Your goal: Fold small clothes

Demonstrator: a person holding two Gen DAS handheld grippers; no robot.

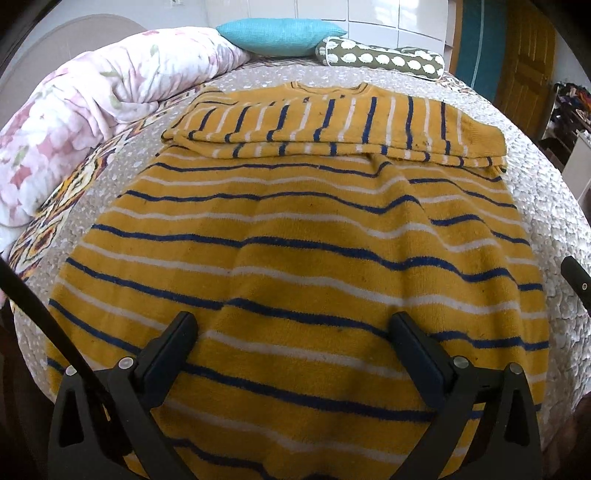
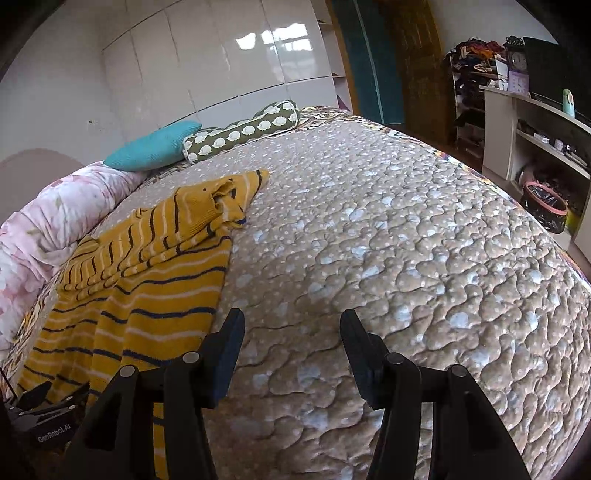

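Note:
A mustard-yellow sweater [image 1: 295,240] with navy and white stripes lies flat on the bed, hem toward me. Its sleeves [image 1: 332,125] are folded across the chest near the collar. My left gripper [image 1: 293,325] is open and empty, just above the hem, fingers straddling the lower middle of the sweater. In the right wrist view the sweater [image 2: 147,280] lies at the left. My right gripper [image 2: 291,321] is open and empty over the bare quilt, to the right of the sweater's edge. Part of the left gripper [image 2: 40,402] shows at the lower left there.
The bed has a beige dotted quilt [image 2: 406,240]. A rolled floral duvet [image 1: 92,110] lies along the left. A teal pillow [image 1: 280,35] and a green patterned bolster [image 1: 384,59] sit at the head. Shelves [image 2: 535,140] and a basket [image 2: 545,206] stand right of the bed.

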